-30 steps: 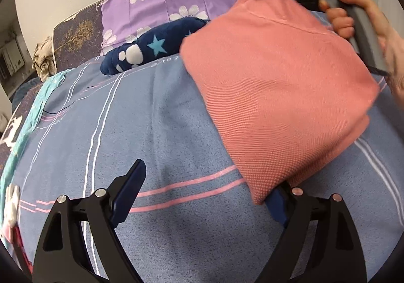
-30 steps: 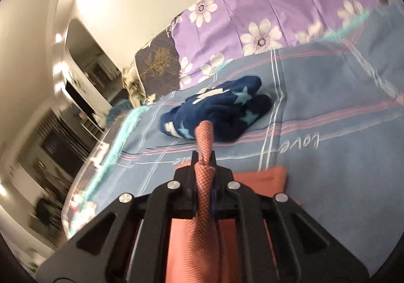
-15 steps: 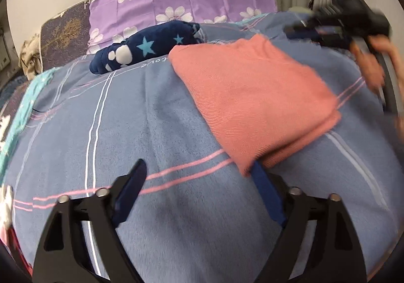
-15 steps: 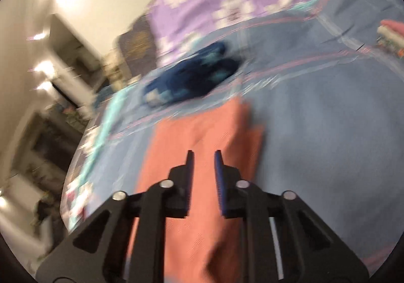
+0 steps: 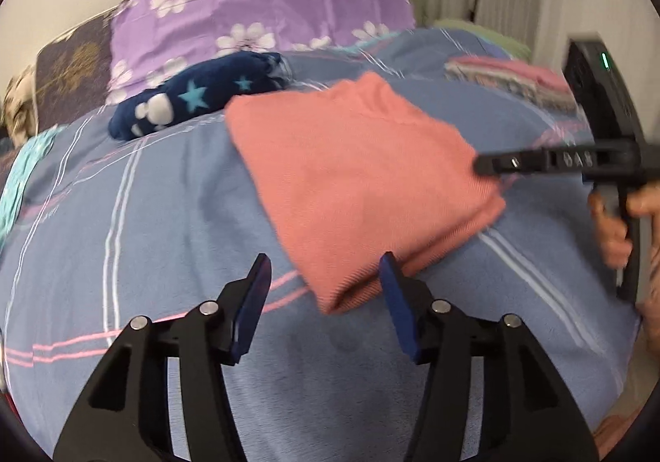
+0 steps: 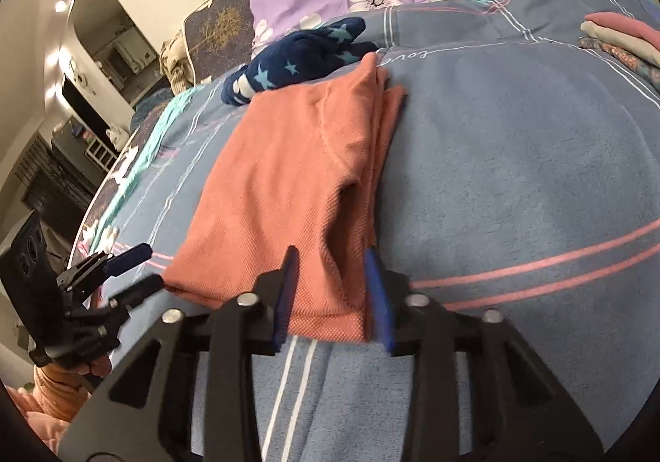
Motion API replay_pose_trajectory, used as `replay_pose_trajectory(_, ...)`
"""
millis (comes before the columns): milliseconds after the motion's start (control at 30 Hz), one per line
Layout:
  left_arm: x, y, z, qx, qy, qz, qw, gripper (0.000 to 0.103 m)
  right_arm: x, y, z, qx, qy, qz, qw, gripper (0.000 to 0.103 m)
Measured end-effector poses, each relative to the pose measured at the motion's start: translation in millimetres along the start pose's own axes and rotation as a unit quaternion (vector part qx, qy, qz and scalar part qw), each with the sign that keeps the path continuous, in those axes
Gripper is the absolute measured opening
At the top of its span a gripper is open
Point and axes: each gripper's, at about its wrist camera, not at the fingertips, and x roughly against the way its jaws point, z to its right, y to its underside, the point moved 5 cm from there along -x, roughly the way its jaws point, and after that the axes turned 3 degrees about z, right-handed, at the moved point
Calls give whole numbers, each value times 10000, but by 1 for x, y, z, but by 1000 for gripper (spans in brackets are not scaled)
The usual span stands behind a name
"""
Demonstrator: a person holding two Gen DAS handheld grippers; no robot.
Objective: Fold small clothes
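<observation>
the folded salmon shirt [image 6: 288, 173] lies flat on the blue bedspread [image 6: 515, 173], long axis running away from both grippers. right gripper [image 6: 330, 288] straddles its near corner, parted, unclamped — left gripper [image 5: 321, 297] is closing around the opposite near corner, not yet pinching.

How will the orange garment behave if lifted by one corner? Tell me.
Probably floppy: the orange garment is thin knit cloth, lying flat on the bedcover. Its folded layers sit loose at the right edge, so a one-corner lift would likely unfold it. It looks light, and the textured weave seems unlikely to slip.
</observation>
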Motion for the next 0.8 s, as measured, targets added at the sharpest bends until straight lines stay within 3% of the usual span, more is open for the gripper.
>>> replay_pose_trajectory(67, -9, 6, 3, -227, -211, -110, 9995, 56, 3, -3, 0, -31, 77, 62, 9999, 3)
replay_pose_trajectory(133, -13, 10, 0, -308, -350, -215, 9987, 55, 20, -10, -6, -233, -302, 312, 9988, 2)
replay_pose_trajectory(200, -13, 12, -8, -322, -430, -339, 9980, 38, 41, -20, -11, -384, -591, 547, 9960, 2)
replay_pose_trajectory(300, -6, 10, -12, -300, -271, -390, 9984, 28, 43, -18, -10, -324, -517, 388, 9974, 2)
replay_pose_trajectory(400, -1, 14, -10, -455, -324, -387, 9977, 27, 22, 0, 1, -299, -153, 8, 9994, 3)
replay_pose_trajectory(467, 1, 20, -11, -413, -211, -476, 9978, 27, 9, 13, 11, -465, -66, -245, 9986, 9)
replay_pose_trajectory(600, 22, 12, -10, -178, 285, -288, 9990, 27, 22, 13, 14, -536, -100, -23, 9985, 15)
replay_pose_trajectory(733, 34, -19, 0, -375, 401, 241, 9982, 27, 31, -3, -5, -359, -438, 352, 9978, 15)
replay_pose_trajectory(800, 19, -27, 6, -386, 504, 240, 9977, 28, 25, -2, -10, -360, -540, 293, 9975, 15)
